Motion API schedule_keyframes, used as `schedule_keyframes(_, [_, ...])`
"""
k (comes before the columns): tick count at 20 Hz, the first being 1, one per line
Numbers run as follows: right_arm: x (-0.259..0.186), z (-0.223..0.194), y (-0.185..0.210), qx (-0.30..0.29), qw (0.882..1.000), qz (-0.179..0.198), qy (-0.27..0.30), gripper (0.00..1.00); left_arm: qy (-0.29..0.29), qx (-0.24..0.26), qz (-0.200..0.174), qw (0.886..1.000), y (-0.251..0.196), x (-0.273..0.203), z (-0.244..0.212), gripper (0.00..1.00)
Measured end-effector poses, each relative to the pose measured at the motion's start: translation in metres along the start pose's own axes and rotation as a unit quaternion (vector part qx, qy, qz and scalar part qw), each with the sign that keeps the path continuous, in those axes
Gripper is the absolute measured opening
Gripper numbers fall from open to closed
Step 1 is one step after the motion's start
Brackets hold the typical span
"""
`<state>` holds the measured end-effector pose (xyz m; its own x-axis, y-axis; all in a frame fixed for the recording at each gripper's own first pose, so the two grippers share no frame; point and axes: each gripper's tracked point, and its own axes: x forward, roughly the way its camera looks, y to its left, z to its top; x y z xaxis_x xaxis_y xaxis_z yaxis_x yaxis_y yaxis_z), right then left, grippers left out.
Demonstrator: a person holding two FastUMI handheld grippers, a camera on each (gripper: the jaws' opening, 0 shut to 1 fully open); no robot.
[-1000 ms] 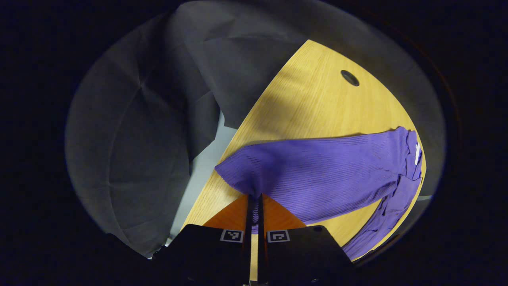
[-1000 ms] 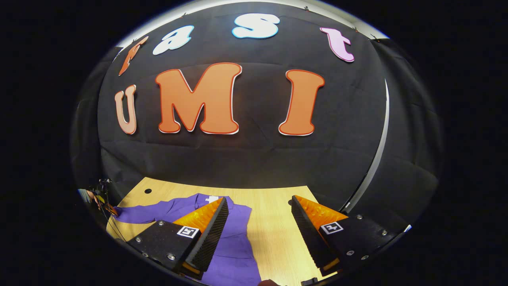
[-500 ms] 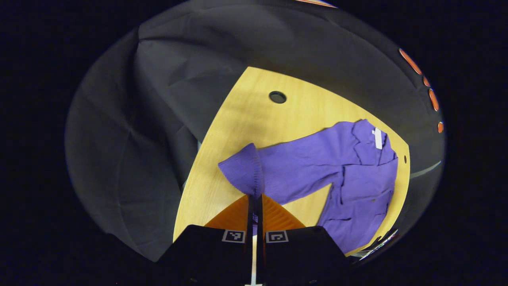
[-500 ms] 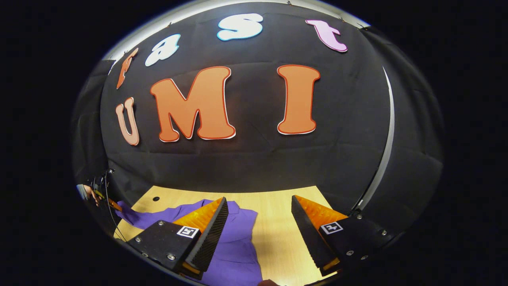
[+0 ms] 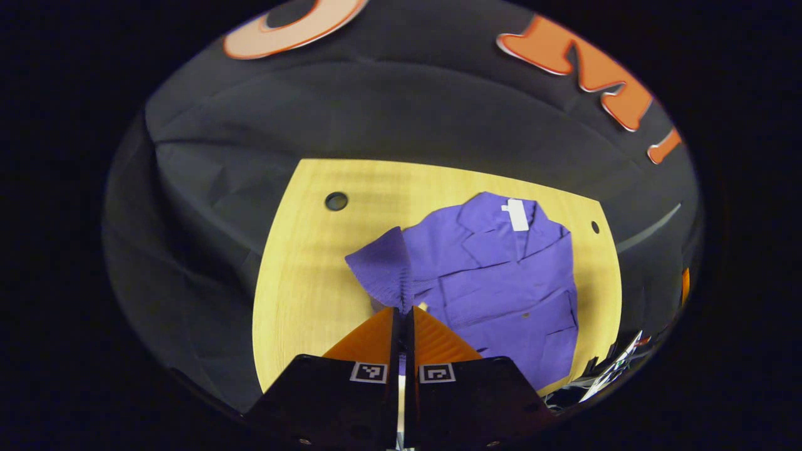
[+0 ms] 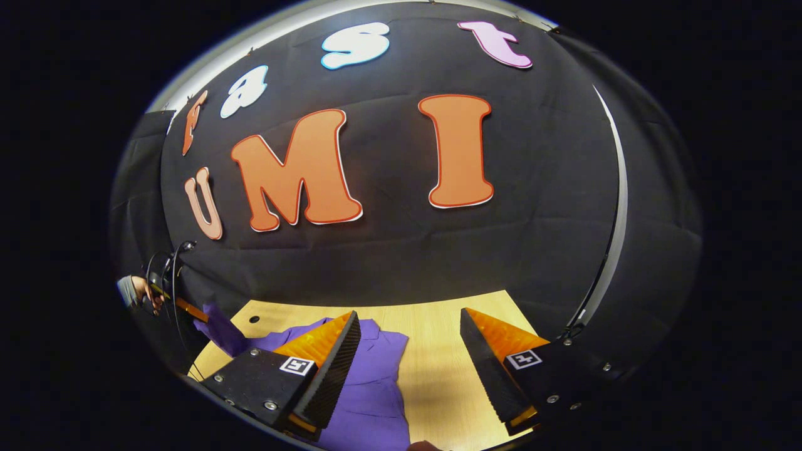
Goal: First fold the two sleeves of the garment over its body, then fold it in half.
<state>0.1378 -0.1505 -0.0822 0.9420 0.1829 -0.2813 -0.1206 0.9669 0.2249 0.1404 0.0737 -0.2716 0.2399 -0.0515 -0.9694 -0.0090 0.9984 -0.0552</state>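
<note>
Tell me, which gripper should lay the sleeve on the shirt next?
Left, probably. The left gripper is shut on the sleeve, lifted beside the shirt. The right gripper is open and holds nothing.

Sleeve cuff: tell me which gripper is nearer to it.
Left. The left gripper is shut on the sleeve cuff, lifting it. The right gripper hangs open, apart from it, over the garment.
</note>
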Motion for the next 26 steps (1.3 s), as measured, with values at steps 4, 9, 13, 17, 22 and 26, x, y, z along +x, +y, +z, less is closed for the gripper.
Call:
schedule_keyframes(4, [0.000, -0.006, -0.012, 0.004, 1.000, 0.003, 0.005, 0.95, -0.005, 0.052, -0.021, 0.998, -0.076, -0.001, 0.026, 0.05])
schedule_keyframes(9, [-0.002, -0.013, -0.025, 0.003, 1.000, 0.002, 0.009, 0.95, -0.010, 0.106, -0.058, 0.993, -0.175, 0.001, 0.052, 0.05])
schedule_keyframes(13, [-0.006, -0.017, -0.039, 0.017, 1.000, 0.001, 0.010, 0.95, 0.004, 0.147, -0.080, 0.986, -0.250, 0.018, 0.052, 0.04])
schedule_keyframes(17, [-0.011, -0.027, -0.059, 0.039, 0.999, -0.009, 0.016, 0.95, 0.025, 0.165, -0.090, 0.982, -0.311, 0.056, 0.049, 0.05])
schedule_keyframes(22, [-0.015, -0.044, -0.086, 0.061, 0.997, -0.028, 0.032, 0.95, 0.041, 0.189, -0.090, 0.977, -0.366, 0.104, 0.044, 0.07])
schedule_keyframes(26, [-0.019, -0.056, -0.099, 0.071, 0.996, -0.041, 0.045, 0.95, 0.036, 0.192, -0.144, 0.970, -0.424, 0.107, 0.039, 0.12])
